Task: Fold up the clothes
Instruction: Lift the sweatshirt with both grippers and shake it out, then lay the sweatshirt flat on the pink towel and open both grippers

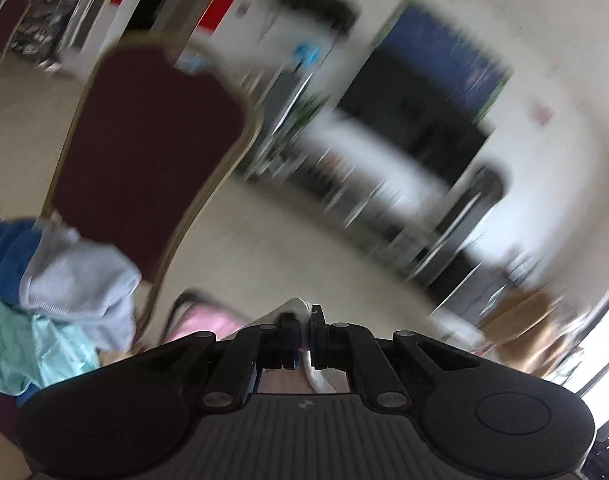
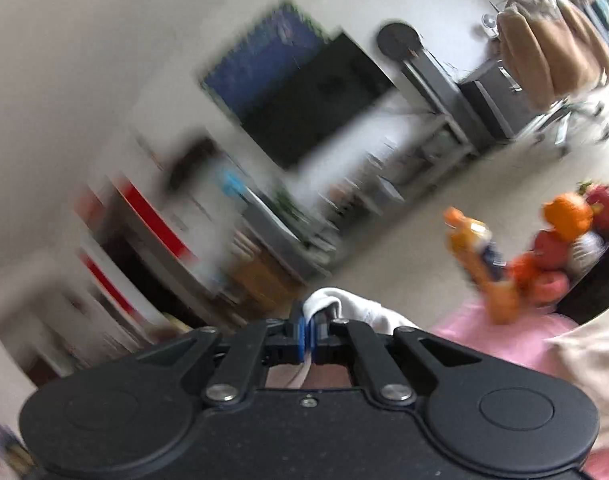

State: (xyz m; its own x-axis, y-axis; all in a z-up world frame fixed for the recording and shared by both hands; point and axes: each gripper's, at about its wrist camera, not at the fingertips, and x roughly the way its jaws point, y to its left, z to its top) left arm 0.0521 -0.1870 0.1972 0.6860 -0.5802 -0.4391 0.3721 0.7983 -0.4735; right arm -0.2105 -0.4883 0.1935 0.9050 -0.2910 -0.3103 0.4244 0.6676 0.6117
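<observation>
Both your grippers are raised, the room blurred behind them. The left gripper has its jaws pinching white cloth; the right gripper pinches white cloth too. You seem mid-lift: next, lower the garment flat onto the pink surface.

Both wrist cameras tilted up, facing room; shared: dark wall screen.
</observation>
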